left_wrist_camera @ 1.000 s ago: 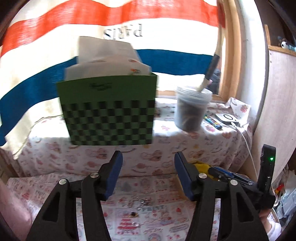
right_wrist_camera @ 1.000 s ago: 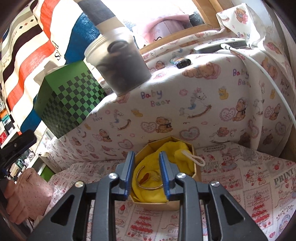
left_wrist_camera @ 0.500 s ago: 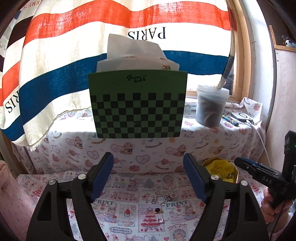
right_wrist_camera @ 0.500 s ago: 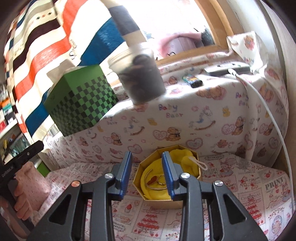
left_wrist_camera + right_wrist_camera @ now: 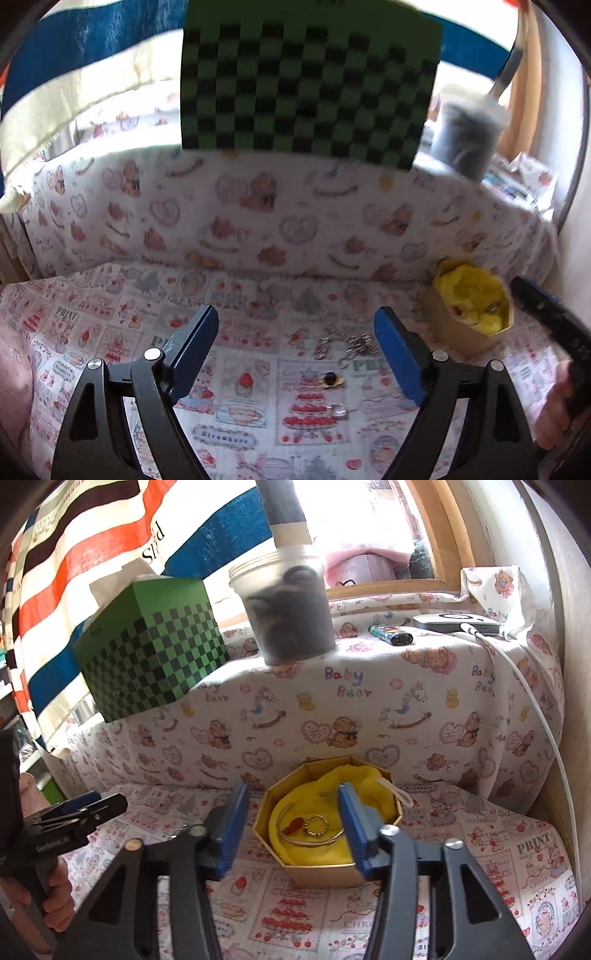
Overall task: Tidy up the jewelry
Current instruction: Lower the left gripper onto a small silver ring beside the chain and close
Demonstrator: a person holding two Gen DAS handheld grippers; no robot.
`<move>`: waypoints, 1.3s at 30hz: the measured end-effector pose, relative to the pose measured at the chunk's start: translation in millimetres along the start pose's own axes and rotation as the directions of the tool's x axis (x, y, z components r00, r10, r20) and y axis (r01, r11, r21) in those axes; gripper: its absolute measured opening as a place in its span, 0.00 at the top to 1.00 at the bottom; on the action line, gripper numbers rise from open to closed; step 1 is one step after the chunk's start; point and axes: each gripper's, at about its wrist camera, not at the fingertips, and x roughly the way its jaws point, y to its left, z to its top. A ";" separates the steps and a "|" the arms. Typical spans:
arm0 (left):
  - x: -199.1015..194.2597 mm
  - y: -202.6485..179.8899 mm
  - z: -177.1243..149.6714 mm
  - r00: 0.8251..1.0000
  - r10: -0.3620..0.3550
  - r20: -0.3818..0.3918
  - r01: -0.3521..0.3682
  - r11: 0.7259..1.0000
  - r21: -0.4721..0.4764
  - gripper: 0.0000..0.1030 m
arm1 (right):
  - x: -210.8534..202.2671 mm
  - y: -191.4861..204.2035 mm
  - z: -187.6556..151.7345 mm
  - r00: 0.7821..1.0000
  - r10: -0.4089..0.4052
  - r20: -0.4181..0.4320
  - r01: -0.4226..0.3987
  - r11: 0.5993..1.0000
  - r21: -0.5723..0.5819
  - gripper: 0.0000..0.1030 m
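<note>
A gold octagonal box [image 5: 325,871] lined with yellow cloth [image 5: 365,779] holds a bangle [image 5: 286,810], a ring [image 5: 316,826] and a red piece [image 5: 291,827]. It also shows in the left wrist view [image 5: 458,339] at the right. My right gripper [image 5: 293,810] is open and empty, just in front of and above the box. My left gripper [image 5: 295,339] is open and empty above the printed cloth. Below it lie a silver chain [image 5: 345,345], a dark-stone ring [image 5: 330,379] and a small clear piece [image 5: 338,410].
A green checkered box [image 5: 151,657] and a plastic jar [image 5: 288,609] stand on the cloth-covered ledge [image 5: 406,701] behind. A lighter [image 5: 391,633], a charger [image 5: 456,622] and its white cable [image 5: 535,709] lie at the right. A wooden wall [image 5: 569,664] closes the right side.
My right gripper has opened wider and drawn back from the box. My left gripper has tilted down toward the cloth, so the chain and ring sit between its fingers.
</note>
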 end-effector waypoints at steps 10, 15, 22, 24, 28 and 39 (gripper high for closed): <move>25.7 -8.7 -14.1 0.991 -0.021 -0.130 0.027 0.999 0.041 0.45 | -3.8 10.0 -4.0 0.998 -0.043 0.048 0.046 0.998 -0.048 0.18; 32.5 -8.3 -15.7 0.985 -0.059 -0.163 0.064 0.998 0.026 0.56 | -4.6 11.1 -4.6 0.998 -0.035 0.045 0.037 0.998 -0.041 0.11; 48.5 -17.8 -19.4 0.966 -0.103 -0.238 0.113 0.993 0.028 0.82 | -1.7 11.3 -4.8 0.999 -0.043 0.027 0.044 0.998 -0.037 0.10; 49.1 -19.1 -20.6 0.964 -0.104 -0.246 0.116 0.993 0.034 0.82 | -1.5 11.7 -4.9 0.999 -0.045 0.025 0.046 0.998 -0.038 0.10; 51.0 -21.5 -21.3 0.964 -0.087 -0.253 0.101 0.994 0.046 0.84 | -0.9 10.3 -4.4 0.999 -0.040 0.018 0.040 0.999 -0.032 0.10; 30.2 -22.8 -18.2 0.979 -0.080 -0.189 0.090 0.995 0.047 0.91 | 0.2 4.6 -3.0 0.998 -0.063 0.016 0.063 0.998 -0.026 0.10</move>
